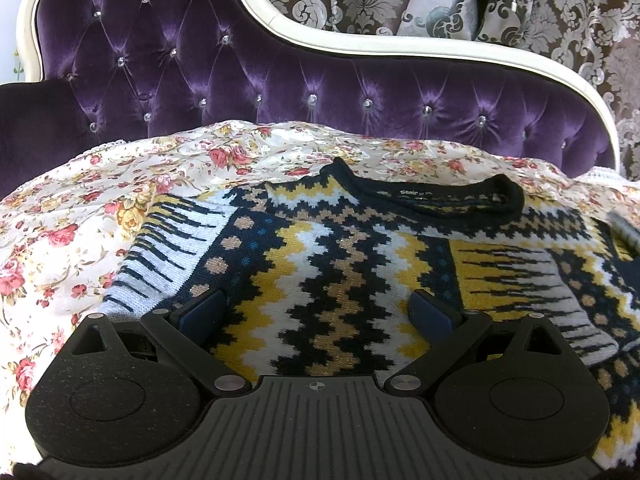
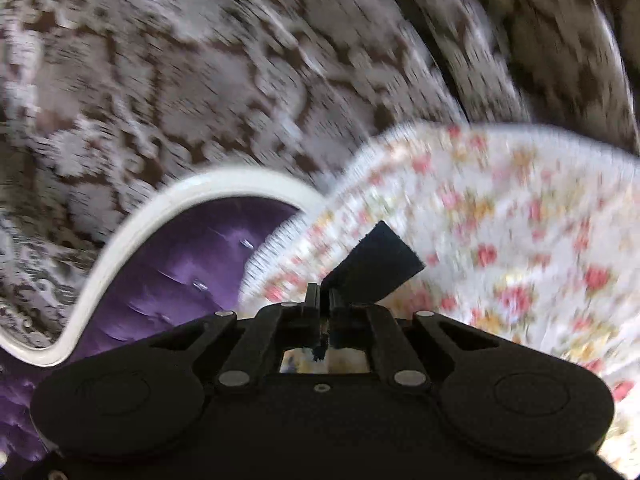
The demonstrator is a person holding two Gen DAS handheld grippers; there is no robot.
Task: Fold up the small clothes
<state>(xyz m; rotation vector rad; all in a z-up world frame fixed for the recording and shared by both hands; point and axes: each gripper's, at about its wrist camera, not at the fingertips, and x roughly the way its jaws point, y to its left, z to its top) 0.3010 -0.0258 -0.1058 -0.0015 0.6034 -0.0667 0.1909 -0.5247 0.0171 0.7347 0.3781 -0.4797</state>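
Observation:
A small knitted sweater (image 1: 340,264) with zigzag bands of navy, yellow, white and tan lies flat on the floral cover, its dark collar (image 1: 432,196) at the far side. Both sleeves are folded in over the body. My left gripper (image 1: 316,310) is open and hovers low over the sweater's middle, holding nothing. My right gripper (image 2: 324,300) is shut on a dark navy edge of the sweater (image 2: 376,264), which sticks up past the fingertips. The right wrist view is blurred with motion.
A floral bedspread (image 1: 80,240) covers the seat of a purple tufted sofa (image 1: 180,64) with a white frame (image 1: 360,46). Patterned damask curtains (image 1: 520,4) hang behind. In the right wrist view the bedspread (image 2: 520,240) and the sofa back (image 2: 180,264) show too.

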